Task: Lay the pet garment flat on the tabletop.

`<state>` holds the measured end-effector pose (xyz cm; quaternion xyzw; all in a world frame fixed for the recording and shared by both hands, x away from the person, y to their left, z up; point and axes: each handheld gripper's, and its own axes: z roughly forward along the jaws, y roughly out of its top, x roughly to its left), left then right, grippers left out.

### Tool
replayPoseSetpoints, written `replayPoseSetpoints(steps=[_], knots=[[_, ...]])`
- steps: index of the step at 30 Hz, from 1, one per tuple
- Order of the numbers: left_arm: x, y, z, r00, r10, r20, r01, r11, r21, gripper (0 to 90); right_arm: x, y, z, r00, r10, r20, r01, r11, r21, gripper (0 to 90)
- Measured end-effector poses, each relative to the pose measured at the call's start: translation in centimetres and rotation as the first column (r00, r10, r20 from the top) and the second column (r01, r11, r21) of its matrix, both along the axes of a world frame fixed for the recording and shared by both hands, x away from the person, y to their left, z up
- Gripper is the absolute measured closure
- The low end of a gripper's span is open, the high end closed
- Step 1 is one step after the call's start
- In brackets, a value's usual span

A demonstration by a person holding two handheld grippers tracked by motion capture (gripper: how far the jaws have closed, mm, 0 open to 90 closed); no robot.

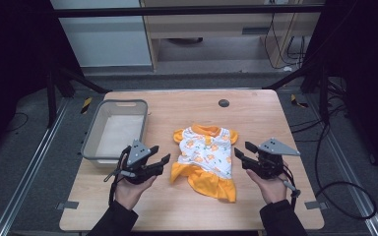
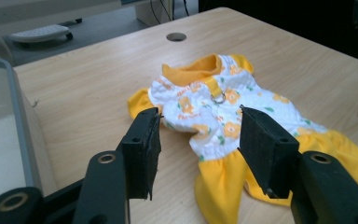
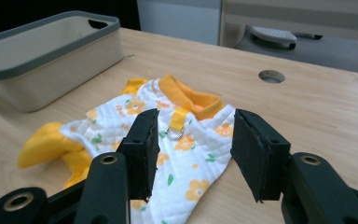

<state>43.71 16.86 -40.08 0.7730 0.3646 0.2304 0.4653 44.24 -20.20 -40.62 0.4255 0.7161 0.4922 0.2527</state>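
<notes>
- The small orange and white dress (image 1: 205,160) lay flat at the middle of the counter (image 1: 256,118).
- The left hand-held gripper (image 1: 158,156) stood just beside it, jaws apart, holding nothing.
- The right hand-held gripper (image 1: 242,155) did likewise.
- A grey basket (image 1: 91,133) sat at the left.

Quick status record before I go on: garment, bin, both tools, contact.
garment: small dress, white floral top, orange collar and skirt, lying flat mid-table
ring: metal ring on an orange strap below the collar
bin: grey bin, left of the dress, nothing seen inside
left tool: open, at the dress's left, holding nothing
right tool: open, at the dress's right, holding nothing
contact: neither tool grips the dress
table: wooden table
</notes>
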Motion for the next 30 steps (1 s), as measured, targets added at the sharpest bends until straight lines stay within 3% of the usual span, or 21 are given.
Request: replayPoseSetpoints(steps=[6,8,12,19,22,30], knots=[[-1.1,0.2,-2.3,0.9988,-0.027,-0.041,0.028,0.9993,0.025,46.4,-1.9,-0.4,-1.3,0.9986,0.048,-0.021,-0.048,0.999,0.001,49.0],[-1.0,0.2,-2.7,0.9983,-0.02,-0.054,0.023,0.9985,0.05,46.3,-2.3,-0.5,-1.8,0.9981,0.057,-0.022,-0.057,0.998,0.0,48.8],[-0.9,0.3,-3.2,0.9976,-0.013,-0.067,0.016,0.9988,0.046,46.0,-3.1,-0.5,-2.6,0.9955,0.084,-0.043,-0.085,0.996,-0.014,48.2],[-1.0,0.0,-4.3,0.9957,-0.02,-0.09,0.026,0.9974,0.068,46.4,-3.6,-0.3,-4.0,0.99,0.111,-0.087,-0.114,0.993,-0.032,49.8],[-1.0,-0.1,-5.0,0.9942,-0.018,-0.106,0.027,0.9963,0.082,46.6,-3.9,0.0,-5.1,0.9838,0.126,-0.128,-0.133,0.99,-0.052,51.3],[-0.7,-0.9,-6.1,0.99,-0.033,-0.137,0.047,0.994,0.099,48.6,-4.1,0.3,-6.9,0.9733,0.139,-0.183,-0.159,0.983,-0.097,53.3]])
